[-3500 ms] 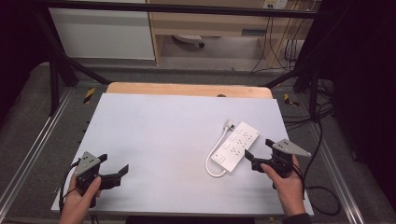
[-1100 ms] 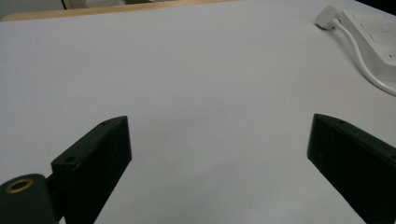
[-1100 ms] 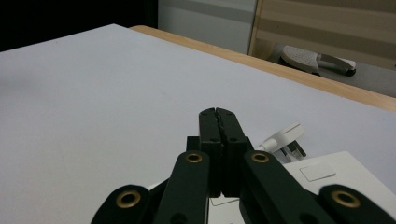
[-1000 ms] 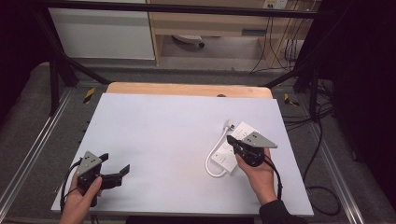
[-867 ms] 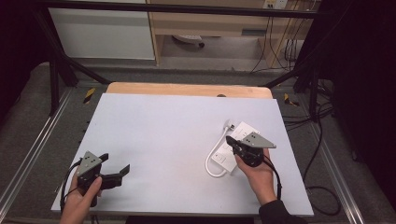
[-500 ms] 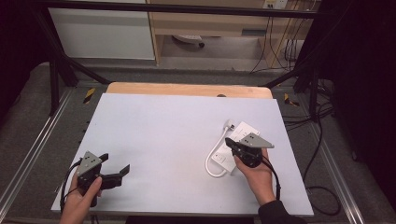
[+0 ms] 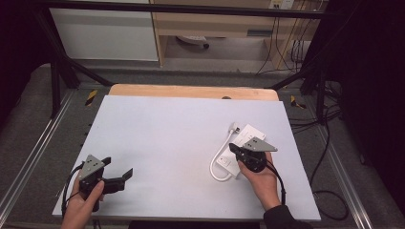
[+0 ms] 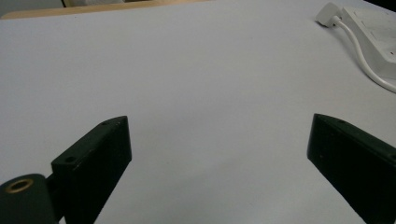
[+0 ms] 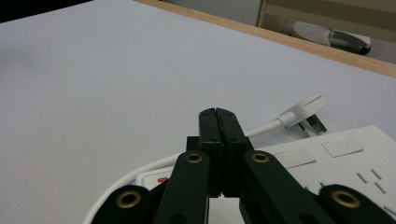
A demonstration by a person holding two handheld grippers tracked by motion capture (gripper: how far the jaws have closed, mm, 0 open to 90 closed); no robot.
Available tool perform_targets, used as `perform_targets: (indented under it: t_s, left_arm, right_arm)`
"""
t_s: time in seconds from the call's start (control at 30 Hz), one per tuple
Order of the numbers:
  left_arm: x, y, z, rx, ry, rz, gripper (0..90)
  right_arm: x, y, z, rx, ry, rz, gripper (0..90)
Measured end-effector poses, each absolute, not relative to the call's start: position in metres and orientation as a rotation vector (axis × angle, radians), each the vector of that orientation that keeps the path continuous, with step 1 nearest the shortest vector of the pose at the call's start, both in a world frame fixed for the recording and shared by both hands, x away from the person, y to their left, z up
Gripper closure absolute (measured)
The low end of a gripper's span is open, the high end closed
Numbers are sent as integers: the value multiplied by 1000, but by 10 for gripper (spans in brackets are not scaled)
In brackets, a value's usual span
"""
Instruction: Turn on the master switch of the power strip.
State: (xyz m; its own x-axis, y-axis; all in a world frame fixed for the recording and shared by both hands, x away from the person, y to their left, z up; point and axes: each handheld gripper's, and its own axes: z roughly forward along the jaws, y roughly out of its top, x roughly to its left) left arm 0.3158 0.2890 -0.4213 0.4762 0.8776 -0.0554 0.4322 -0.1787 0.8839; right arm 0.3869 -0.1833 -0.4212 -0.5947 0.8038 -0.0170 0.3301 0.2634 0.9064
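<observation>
A white power strip (image 7: 247,134) lies on the right half of the white table (image 7: 172,138), its cable (image 7: 217,161) looping round to a plug (image 7: 234,127) at its far end. My right gripper (image 7: 232,148) is shut with nothing between its jaws, and sits low over the strip's near end. In the right gripper view its closed tips (image 9: 219,114) point past a small red switch (image 9: 162,179) toward the plug (image 9: 303,109). My left gripper (image 7: 118,167) rests open near the front left corner, its jaws (image 8: 219,154) wide apart over bare table.
The table's wooden far edge (image 7: 191,90) borders a metal frame. Black cables (image 7: 329,191) hang off the right side onto the floor. A cabinet and shelving (image 7: 205,28) stand beyond the table.
My right hand has moved left from beside the power strip to over its near end, then crept slightly forward. The left hand has stayed put.
</observation>
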Motion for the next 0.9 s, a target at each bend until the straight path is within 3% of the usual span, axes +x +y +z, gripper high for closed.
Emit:
perform_targets:
  t_s: [0.9]
  left_arm:
    - [316,289,-421,1798,1108,600,64]
  right_arm:
    - [386,-171,-433,1006,2149,1253,900]
